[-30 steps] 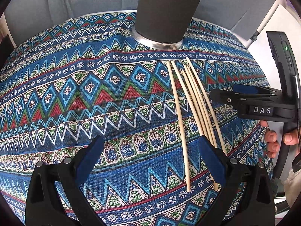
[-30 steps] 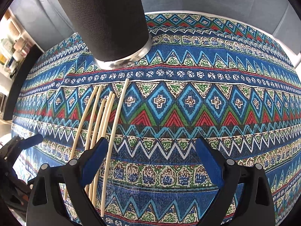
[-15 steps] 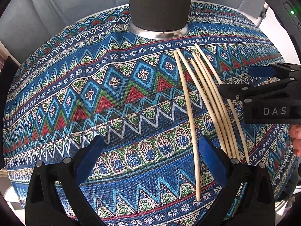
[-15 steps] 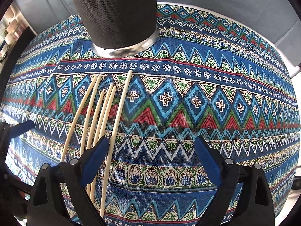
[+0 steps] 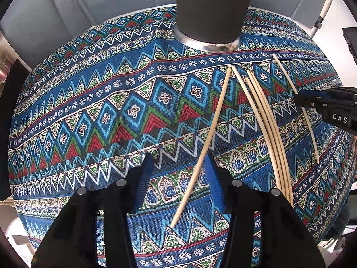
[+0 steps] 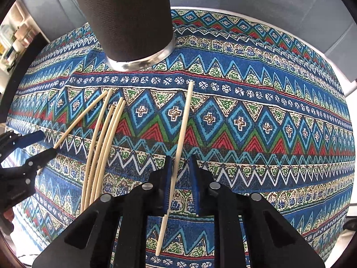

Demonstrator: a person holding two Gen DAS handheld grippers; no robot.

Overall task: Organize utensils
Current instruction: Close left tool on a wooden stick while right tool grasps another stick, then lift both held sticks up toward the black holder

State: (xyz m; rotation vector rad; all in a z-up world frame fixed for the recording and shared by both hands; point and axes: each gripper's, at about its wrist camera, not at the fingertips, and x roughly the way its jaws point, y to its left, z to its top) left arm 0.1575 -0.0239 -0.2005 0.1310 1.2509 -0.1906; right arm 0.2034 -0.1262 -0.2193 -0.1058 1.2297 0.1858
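Now, progress: I judge nothing is in the holder yet.
Left gripper: jaws partly closed around one chopstick, not visibly pinching.
Right gripper: jaws nearly closed on another stick.
Left to do: four sticks lie together on the cloth.

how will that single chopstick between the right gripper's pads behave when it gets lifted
The chopstick is thin, round and smooth, so it could slip or pivot between the right gripper's pads. It looks light and stiff. If dropped, the patterned cloth would probably limit rolling.
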